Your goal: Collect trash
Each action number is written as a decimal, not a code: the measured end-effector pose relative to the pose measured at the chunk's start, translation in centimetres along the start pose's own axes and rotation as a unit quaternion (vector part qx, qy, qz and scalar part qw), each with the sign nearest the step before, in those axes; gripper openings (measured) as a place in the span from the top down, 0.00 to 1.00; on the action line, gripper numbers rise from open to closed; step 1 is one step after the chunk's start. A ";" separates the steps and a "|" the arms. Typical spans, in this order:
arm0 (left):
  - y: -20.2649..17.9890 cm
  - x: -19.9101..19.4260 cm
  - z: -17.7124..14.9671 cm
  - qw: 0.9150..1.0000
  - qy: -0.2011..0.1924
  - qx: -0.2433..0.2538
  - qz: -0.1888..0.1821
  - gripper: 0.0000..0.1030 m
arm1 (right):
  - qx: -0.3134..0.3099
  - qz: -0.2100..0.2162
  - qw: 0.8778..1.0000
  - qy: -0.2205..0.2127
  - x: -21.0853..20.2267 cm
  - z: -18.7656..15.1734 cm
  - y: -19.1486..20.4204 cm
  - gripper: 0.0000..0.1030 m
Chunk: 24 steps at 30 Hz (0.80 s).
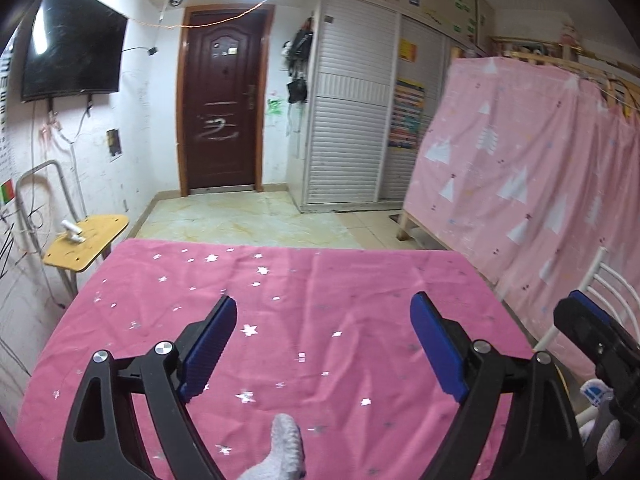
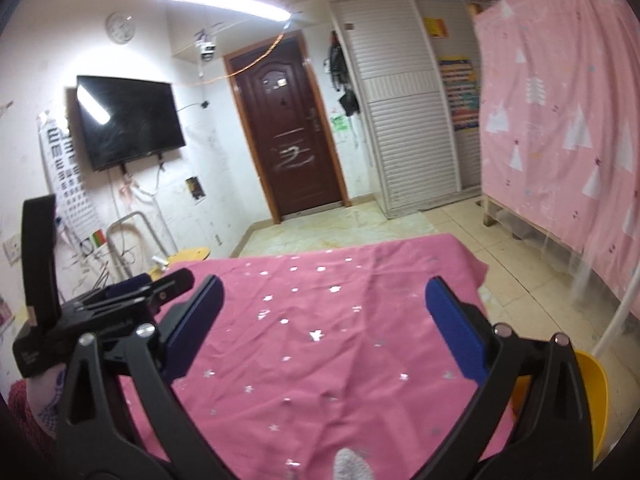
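- Grippers over a table under a pink star-print cloth (image 1: 320, 320); neither touches it.
- Left gripper (image 1: 324, 316): blue pads wide apart, nothing between them, only cloth below.
- Right gripper (image 2: 324, 300): blue pads also wide apart, nothing held.
- Trash: none to be seen on the cloth in either view, so I cannot tell where it is.
- Yellow bin (image 2: 592, 396) sits low at the table's right edge, just beside the right gripper.
- White-gloved fingertip (image 1: 286, 436) shows at the bottom of the left view.
- Brown door (image 1: 224, 96) stands shut on the far wall.
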<state>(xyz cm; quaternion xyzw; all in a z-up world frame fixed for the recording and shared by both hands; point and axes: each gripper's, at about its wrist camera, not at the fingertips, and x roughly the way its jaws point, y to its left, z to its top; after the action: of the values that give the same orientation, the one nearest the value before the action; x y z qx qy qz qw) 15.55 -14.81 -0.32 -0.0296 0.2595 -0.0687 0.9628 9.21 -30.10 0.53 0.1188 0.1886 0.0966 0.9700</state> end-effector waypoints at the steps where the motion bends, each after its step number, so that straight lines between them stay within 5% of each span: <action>1: 0.6 0.1 0.0 1.000 0.000 -0.004 0.004 0.22 | -0.004 0.004 1.000 0.001 0.1 0.0 0.4 0.06; 13: 5.2 0.1 0.0 0.997 -0.023 -0.015 0.067 0.22 | -0.035 0.025 0.999 0.013 2.4 -0.4 3.7 0.06; 24: 6.1 1.0 -0.1 0.997 -0.028 -0.006 0.078 0.22 | -0.052 0.029 0.998 0.027 3.9 -1.1 5.6 0.06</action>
<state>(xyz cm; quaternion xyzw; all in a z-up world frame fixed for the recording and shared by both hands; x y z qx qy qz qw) 17.05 -8.93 -1.43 -0.0170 0.2340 0.0089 0.9720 11.56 -23.59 -0.31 0.0713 0.2060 0.1375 0.9662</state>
